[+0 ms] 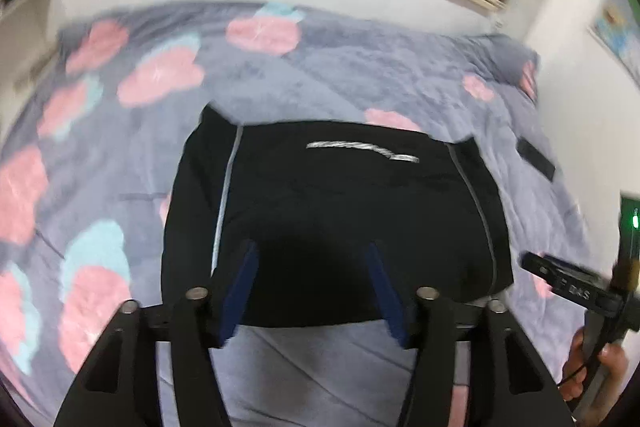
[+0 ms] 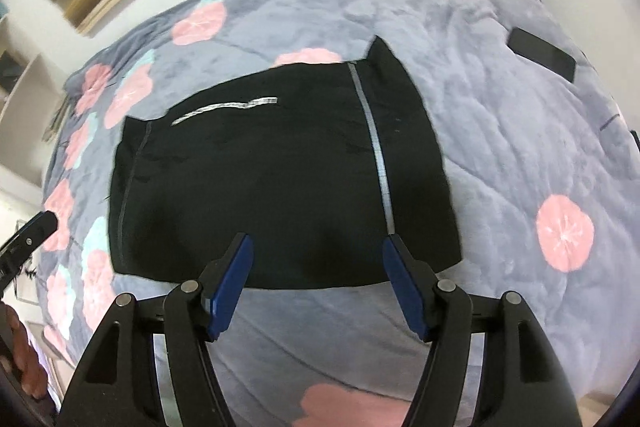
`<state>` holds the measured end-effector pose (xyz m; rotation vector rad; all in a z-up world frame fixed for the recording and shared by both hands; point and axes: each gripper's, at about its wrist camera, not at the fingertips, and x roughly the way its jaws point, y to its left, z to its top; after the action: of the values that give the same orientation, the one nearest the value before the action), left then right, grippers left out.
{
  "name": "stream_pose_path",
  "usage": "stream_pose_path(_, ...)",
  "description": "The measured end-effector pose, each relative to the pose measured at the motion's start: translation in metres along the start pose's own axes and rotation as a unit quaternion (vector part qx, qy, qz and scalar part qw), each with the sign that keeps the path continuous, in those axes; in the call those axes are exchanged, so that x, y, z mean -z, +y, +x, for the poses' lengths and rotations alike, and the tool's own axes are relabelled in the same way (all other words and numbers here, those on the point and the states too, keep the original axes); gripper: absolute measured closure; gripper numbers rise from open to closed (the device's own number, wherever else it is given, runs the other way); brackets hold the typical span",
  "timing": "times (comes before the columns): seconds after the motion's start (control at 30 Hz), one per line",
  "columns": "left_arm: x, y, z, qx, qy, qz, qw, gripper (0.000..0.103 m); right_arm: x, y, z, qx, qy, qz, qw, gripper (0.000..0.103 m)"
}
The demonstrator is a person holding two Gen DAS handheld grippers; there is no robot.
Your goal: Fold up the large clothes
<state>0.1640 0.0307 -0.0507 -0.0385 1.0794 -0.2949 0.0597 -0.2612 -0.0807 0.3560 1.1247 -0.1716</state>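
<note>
A black garment (image 1: 340, 219) with grey side stripes and a silver logo lies folded into a flat rectangle on a bed. It also shows in the right wrist view (image 2: 272, 179). My left gripper (image 1: 312, 255) is open and empty, hovering just above the garment's near edge. My right gripper (image 2: 316, 247) is open and empty, also above the near edge, toward the striped side. The right gripper's body shows at the right edge of the left wrist view (image 1: 576, 291).
The bed has a grey-blue quilt (image 2: 500, 147) with pink and teal flower prints. A black phone (image 2: 544, 53) lies on the quilt beyond the garment, also in the left wrist view (image 1: 536, 159). A white wall and wooden slats stand behind the bed.
</note>
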Motion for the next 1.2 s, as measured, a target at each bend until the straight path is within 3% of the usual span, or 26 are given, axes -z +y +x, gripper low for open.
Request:
stream_pose_path(0.13, -0.012, 0.077, 0.040, -0.032, 0.017, -0.085, 0.9958, 0.034, -0.011, -0.023, 0.017, 0.026, 0.005, 0.011, 1.000, 0.032)
stream_pose_path(0.2, -0.017, 0.104, 0.062, -0.034, 0.032, -0.095, 0.9944, 0.034, -0.018, -0.034, 0.026, 0.030, 0.006, 0.020, 0.999, 0.032)
stream_pose_path(0.27, -0.022, 0.127, 0.086, -0.016, 0.047, -0.103, 0.9935, 0.034, -0.029, -0.045, 0.040, 0.038, 0.011, 0.029, 0.999, 0.031)
stream_pose_path(0.37, -0.026, 0.164, 0.127, 0.041, 0.073, -0.142, 0.9863, 0.034, -0.045, -0.054, 0.063, 0.046, 0.010, 0.033, 0.998, 0.028)
stream_pose_path(0.47, -0.026, 0.193, 0.168, 0.102, 0.106, -0.184, 0.9719, 0.034, -0.058, -0.062, 0.083, 0.036, 0.006, 0.036, 0.999, 0.027)
stream_pose_path(0.63, -0.021, 0.206, 0.207, 0.171, 0.145, -0.203, 0.9532, 0.034, -0.076, -0.083, 0.120, 0.017, 0.012, 0.047, 0.999, 0.024)
stream_pose_path(0.8, -0.023, 0.201, 0.228, 0.206, 0.169, -0.193, 0.9442, 0.025, -0.084, -0.100, 0.145, 0.004, 0.027, 0.051, 0.998, 0.022)
stream_pose_path(0.93, -0.023, 0.199, 0.251, 0.221, 0.192, -0.196, 0.9359, 0.022, -0.084, -0.112, 0.171, -0.028, 0.052, 0.063, 0.996, 0.012)
stream_pose_path(1.07, -0.017, 0.203, 0.264, 0.250, 0.200, -0.220, 0.9213, 0.017, -0.081, -0.128, 0.192, -0.072, 0.074, 0.094, 0.990, 0.003)
stream_pose_path(1.2, -0.014, 0.201, 0.269, 0.259, 0.199, -0.225, 0.9180, 0.014, -0.076, -0.144, 0.213, -0.133, 0.099, 0.139, 0.976, 0.000)
